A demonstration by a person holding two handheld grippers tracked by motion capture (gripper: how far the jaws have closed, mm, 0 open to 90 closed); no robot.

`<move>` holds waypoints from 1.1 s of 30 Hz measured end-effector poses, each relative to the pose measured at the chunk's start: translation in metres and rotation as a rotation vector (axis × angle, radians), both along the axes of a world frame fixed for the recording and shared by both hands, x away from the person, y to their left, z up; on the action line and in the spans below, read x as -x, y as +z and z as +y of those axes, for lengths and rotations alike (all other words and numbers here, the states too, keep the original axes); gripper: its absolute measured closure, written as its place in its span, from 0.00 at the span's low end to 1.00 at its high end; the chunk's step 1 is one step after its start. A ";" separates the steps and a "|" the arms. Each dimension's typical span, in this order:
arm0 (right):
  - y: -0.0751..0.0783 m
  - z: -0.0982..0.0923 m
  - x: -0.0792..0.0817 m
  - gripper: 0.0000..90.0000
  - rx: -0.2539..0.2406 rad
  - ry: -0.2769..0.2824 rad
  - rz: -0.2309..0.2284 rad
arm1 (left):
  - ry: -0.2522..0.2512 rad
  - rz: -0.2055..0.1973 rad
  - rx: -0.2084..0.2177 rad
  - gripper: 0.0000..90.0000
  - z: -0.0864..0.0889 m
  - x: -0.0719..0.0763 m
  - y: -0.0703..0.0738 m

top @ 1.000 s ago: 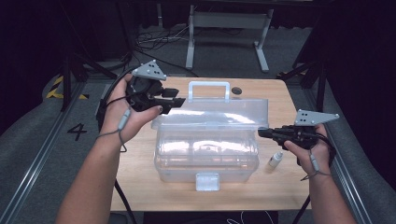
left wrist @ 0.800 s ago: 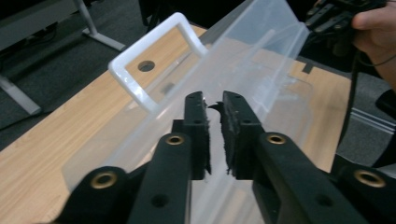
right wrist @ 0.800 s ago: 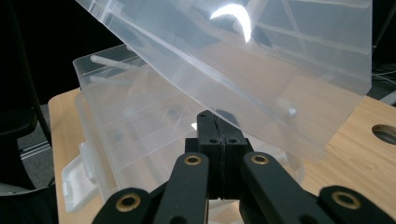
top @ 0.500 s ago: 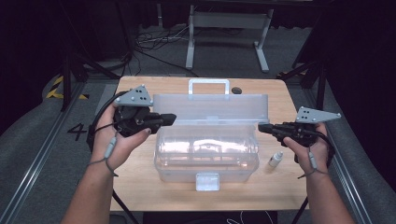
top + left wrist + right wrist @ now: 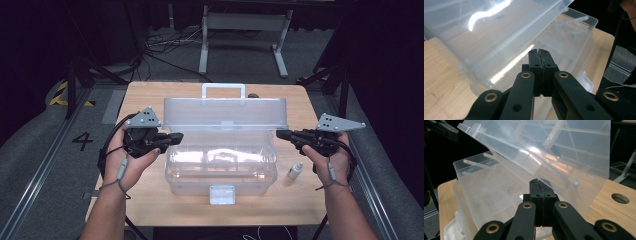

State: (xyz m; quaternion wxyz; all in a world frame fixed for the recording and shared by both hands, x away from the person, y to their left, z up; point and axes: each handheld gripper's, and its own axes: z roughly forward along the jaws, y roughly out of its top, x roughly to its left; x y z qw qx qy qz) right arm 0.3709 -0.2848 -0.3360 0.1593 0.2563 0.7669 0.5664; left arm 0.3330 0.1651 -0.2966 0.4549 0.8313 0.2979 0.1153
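High view. A clear plastic storage box with a white carry handle (image 5: pixel 220 162) sits mid-table on the light wooden table top (image 5: pixel 150 95). Its long axis runs left to right across the table. The hinged clear lid (image 5: pixel 226 114) stands raised, tilted up toward the far edge, with the handle at the top; a white front latch (image 5: pixel 222 194) faces the person. The only readable writing is a painted "4" (image 5: pixel 83 140) on the grey floor to the left. A small white dropper bottle (image 5: pixel 295 171) lies on the table just right of the box. The left gripper (image 5: pixel 175 138) is at the box's left end, its tip at the rim below the lid. The right gripper (image 5: pixel 281 134) is at the right end, its tip beside the lid's corner. I cannot tell from here whether either touches.

Left gripper view. Black jaws pressed together, nothing between them, pointing at the box's end wall under the slanted lid (image 5: pixel 499 32). No label on the plastic.

Right gripper view. Jaws closed flat on each other, empty, aimed at the junction of lid (image 5: pixel 564 152) and box (image 5: pixel 489 195). A round hole (image 5: pixel 620 198) shows in the table top.
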 end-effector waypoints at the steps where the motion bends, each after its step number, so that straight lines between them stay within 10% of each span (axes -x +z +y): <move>1: 0.000 0.000 0.000 1.00 -0.002 0.000 0.000 | 0.004 -0.002 0.008 1.00 0.001 0.000 -0.003; 12: -0.001 0.003 -0.001 1.00 -0.005 -0.014 -0.007 | 0.068 0.030 0.029 0.99 0.008 -0.020 -0.029; 18: -0.003 0.006 -0.002 1.00 -0.008 -0.017 -0.008 | 0.164 -0.054 0.002 0.99 0.011 -0.023 -0.032; 33: -0.002 0.010 0.004 0.98 -0.001 -0.044 -0.015 | 0.149 -0.063 0.021 1.00 0.018 -0.032 -0.029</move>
